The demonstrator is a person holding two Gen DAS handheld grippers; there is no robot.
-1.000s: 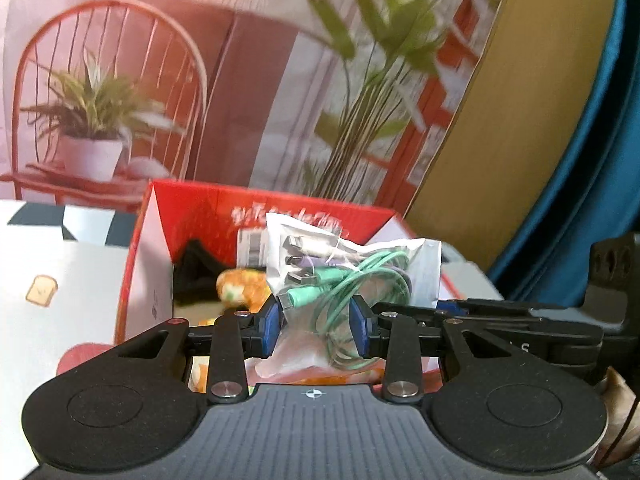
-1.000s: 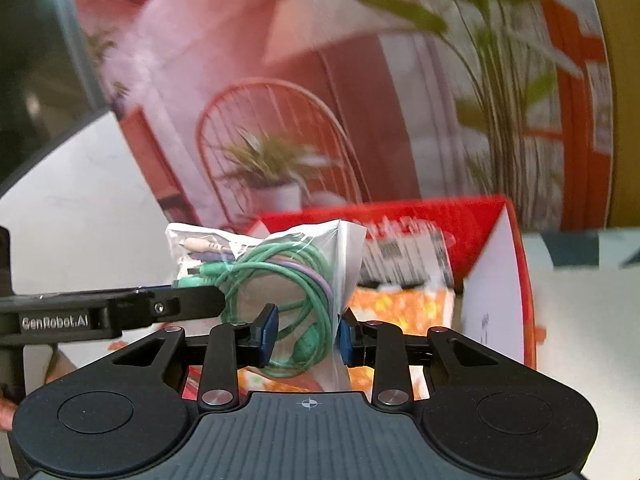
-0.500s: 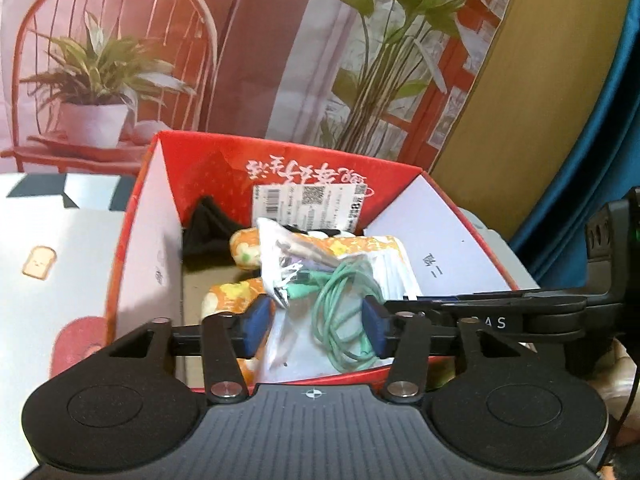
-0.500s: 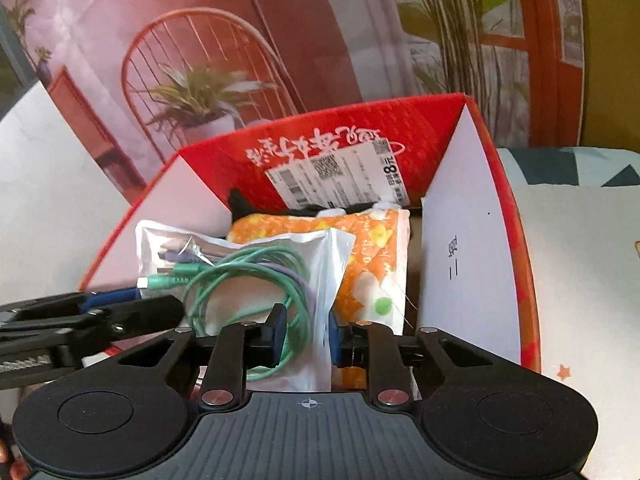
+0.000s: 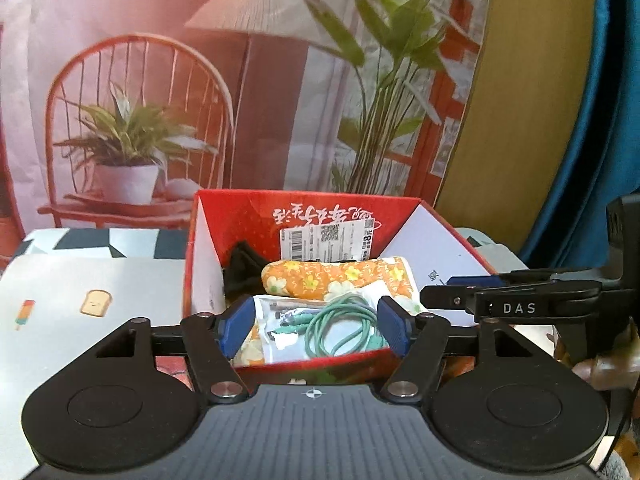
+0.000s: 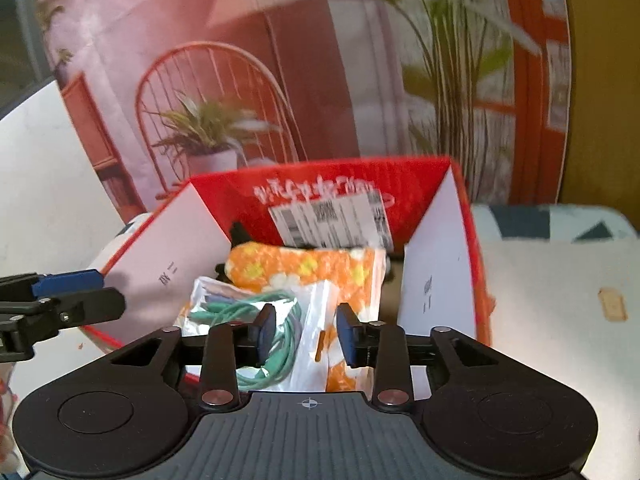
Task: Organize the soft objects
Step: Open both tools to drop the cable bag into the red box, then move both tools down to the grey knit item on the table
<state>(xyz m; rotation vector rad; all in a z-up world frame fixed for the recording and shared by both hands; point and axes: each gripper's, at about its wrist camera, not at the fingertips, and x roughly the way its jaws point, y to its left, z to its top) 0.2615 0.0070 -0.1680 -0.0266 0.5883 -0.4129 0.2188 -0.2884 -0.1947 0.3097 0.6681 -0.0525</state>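
Observation:
A clear bag of coiled green cable lies inside the red cardboard box, on an orange floral cloth. A black soft item sits at the box's back left. My left gripper hovers over the near rim, its jaws opening, with the bag between the blue pads but untouched. In the right wrist view the same bag rests in the box. My right gripper is over it with jaws opening, and its pads do not press on the plastic.
The box's white flaps stand up on both sides. A white tablecloth with a toast print spreads left of the box. A printed backdrop of a chair and potted plant stands behind, with a blue curtain at the right.
The cable bag went down from above the box to rest inside it. Both grippers let go of it and their jaws spread wider. Both cameras now tilt up a little.

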